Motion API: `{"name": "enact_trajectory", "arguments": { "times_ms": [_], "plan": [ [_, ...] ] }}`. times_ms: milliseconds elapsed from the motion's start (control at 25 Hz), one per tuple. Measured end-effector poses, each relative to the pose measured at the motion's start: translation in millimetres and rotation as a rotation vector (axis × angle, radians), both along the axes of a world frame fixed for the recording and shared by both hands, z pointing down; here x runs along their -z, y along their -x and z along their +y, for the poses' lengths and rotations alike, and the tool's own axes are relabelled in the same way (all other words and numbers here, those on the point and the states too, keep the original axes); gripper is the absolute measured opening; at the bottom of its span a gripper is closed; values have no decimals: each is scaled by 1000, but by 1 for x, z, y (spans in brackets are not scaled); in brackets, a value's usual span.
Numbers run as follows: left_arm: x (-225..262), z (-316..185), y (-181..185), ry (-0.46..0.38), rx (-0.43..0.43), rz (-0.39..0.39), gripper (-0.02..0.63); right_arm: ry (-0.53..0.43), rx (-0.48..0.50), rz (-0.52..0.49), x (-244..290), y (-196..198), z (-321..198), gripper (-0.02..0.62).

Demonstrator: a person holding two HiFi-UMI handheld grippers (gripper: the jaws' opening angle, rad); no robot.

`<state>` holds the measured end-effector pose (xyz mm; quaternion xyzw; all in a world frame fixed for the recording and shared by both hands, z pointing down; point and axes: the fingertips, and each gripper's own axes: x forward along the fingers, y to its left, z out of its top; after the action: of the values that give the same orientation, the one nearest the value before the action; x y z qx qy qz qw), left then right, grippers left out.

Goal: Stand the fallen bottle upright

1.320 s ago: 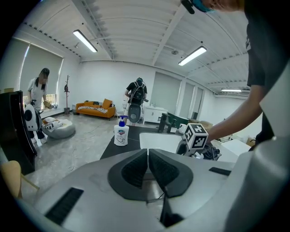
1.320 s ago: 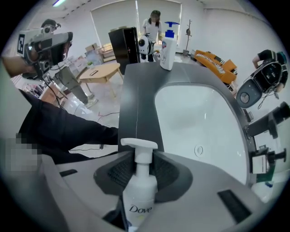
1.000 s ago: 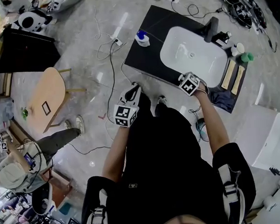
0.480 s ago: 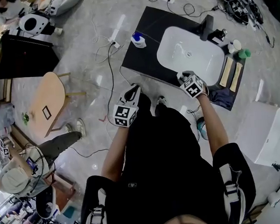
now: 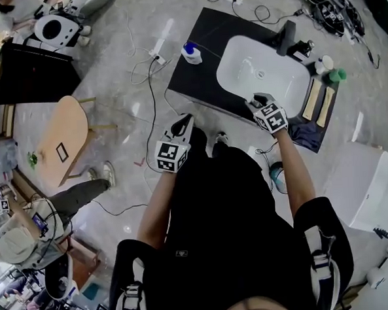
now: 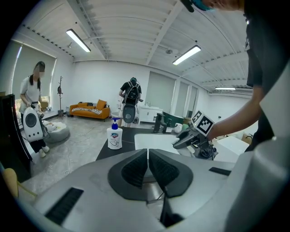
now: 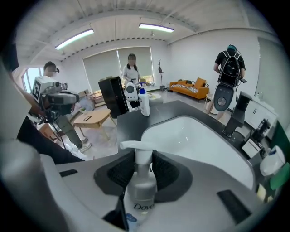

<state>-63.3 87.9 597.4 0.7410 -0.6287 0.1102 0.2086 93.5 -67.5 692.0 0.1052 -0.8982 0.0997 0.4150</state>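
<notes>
Right gripper (image 7: 138, 159): clenched on the bottle (image 7: 139, 192), one pad on each side of the neck just below the pump head (image 7: 135, 146)
Left gripper (image 6: 148, 164): jaws pressed together with nothing between them, held off to the side, well apart from the work
Bottle location: carried in the right gripper over the near rim of the sink (image 7: 199, 136); no view shows it resting on any surface
Long axis: runs roughly along the right gripper's own line, with the pump end beyond the jaw tips and the body back toward the camera; the base is cut off at the bottom of the right gripper view
Pointing: the pump end leads away from the person toward the basin, and the spout lies crosswise, to the left in the right gripper view
Uprightness: not confirmed, and judged tilted, not yet vertical
Step in hand: judged to be carrying and turning the bottle before setting it down
Method advised: roll the wrist until the base faces straight down, choose the flat dark counter (image 7: 131, 120) over the sloped basin, lower until the base sits flush, then release
Caution: a grip this high at the neck lets the body swing, so slow movement is advised
</notes>
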Motion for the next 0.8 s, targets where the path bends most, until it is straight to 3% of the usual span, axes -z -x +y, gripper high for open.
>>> {"name": "enact_trajectory", "arguments": {
  "times_ms": [240,800],
  "plan": [
    [-3,1,-1,4,0,6,21,-52,34,-59,19,5,8,170],
    [2,-17,-18,-5,-65,4,21,-121,0,-159,50,2,9,170]
  ]
}}
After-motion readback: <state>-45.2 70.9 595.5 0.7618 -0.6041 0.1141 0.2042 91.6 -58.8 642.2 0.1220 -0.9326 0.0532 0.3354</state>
